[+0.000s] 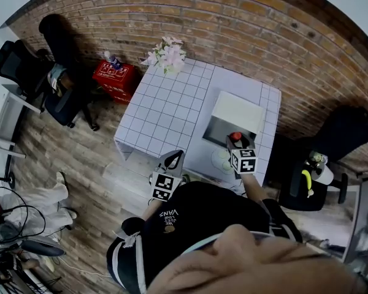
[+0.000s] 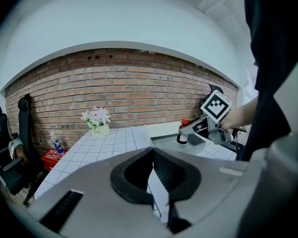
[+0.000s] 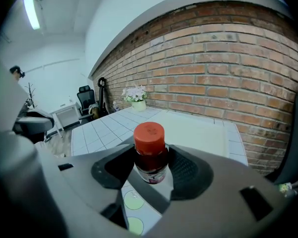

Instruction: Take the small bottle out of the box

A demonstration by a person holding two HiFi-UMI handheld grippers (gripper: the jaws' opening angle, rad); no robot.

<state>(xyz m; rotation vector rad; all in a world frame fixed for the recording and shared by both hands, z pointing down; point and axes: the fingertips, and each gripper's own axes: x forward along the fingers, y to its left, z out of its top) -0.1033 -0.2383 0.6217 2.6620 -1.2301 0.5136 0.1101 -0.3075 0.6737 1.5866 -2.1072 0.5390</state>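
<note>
The small bottle [image 3: 150, 155], dark with a red cap, stands upright between the pads of my right gripper [image 3: 151, 158], which is shut on it. In the head view, the bottle [image 1: 235, 137] hangs over the grey inside of the open box [image 1: 216, 129] at the right of the white tiled table [image 1: 165, 112]. The box's white lid [image 1: 238, 111] lies open behind it. From the left gripper view, the bottle [image 2: 183, 131] and right gripper show above the box [image 2: 161, 140]. My left gripper [image 1: 173, 160] hangs at the table's near edge, jaws closed on nothing.
A vase of pink flowers [image 1: 166, 55] stands at the table's far corner. A round pale-green item [image 1: 221, 160] lies on the table in front of the box. A red crate [image 1: 115, 76] and black chairs [image 1: 61, 94] stand left; another chair [image 1: 313, 185] stands right.
</note>
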